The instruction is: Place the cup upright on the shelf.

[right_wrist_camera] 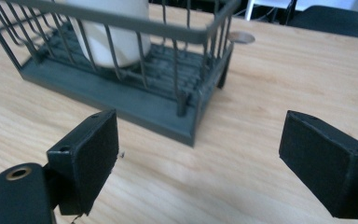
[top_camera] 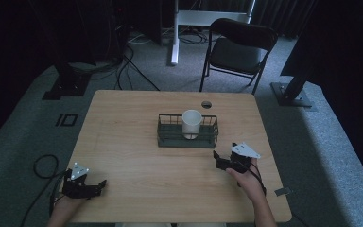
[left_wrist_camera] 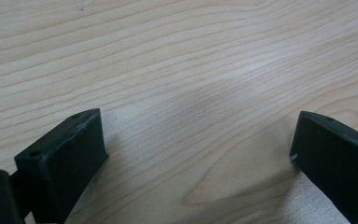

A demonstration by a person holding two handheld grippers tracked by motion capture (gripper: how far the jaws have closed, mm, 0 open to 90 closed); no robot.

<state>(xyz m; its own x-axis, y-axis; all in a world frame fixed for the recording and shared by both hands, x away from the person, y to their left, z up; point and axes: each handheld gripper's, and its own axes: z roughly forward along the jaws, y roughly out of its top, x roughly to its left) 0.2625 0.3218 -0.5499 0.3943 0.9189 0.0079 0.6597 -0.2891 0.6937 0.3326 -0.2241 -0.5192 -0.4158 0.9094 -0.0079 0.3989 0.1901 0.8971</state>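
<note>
Behind the table (top_camera: 123, 142), a folding chair (top_camera: 238, 47), floor cables (top_camera: 127, 61).

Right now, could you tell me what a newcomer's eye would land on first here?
Probably the white cup standing upright in the dark wire basket at the table's centre. Next, the right tool, open, just short of the basket's near right corner, and the left tool, open, at the near left edge.
</note>
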